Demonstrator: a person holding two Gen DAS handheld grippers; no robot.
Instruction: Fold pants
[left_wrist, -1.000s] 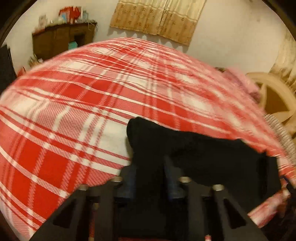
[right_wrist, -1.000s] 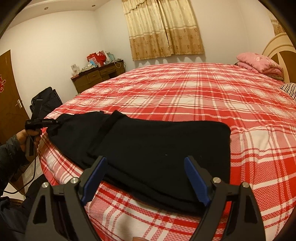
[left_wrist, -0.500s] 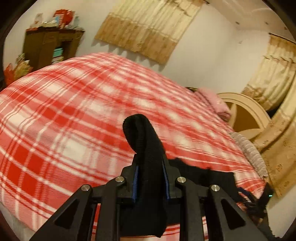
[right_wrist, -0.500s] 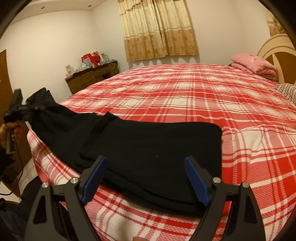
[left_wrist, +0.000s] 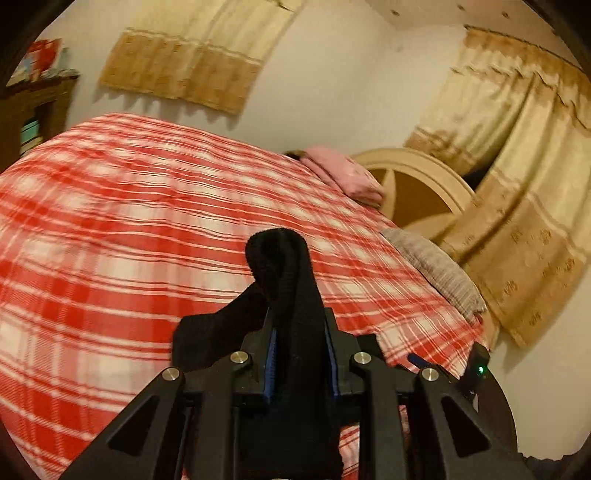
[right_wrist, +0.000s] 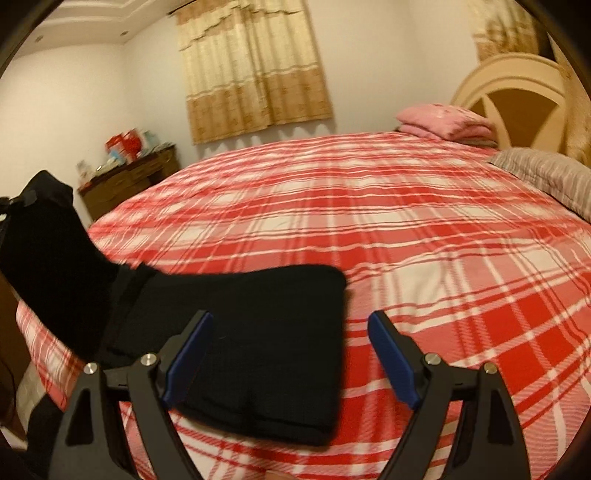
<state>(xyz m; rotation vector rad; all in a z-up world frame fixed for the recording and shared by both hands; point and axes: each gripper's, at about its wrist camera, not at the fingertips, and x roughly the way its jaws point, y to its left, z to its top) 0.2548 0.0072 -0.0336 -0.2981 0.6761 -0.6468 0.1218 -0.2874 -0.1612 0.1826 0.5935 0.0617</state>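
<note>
**Left tongs lift one end of pants**

Left tongs clenched on one end of the black pants, raised above the bed. The rest of the pants lies flat on the plaid cover at the near edge. Right tongs released, hovering over the flat part, touching nothing.

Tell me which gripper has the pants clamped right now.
The left gripper: its jaws are shut on a bunched end of the black pants, lifted off the bed. The right gripper hangs open above the folded part, gripping nothing.
</note>
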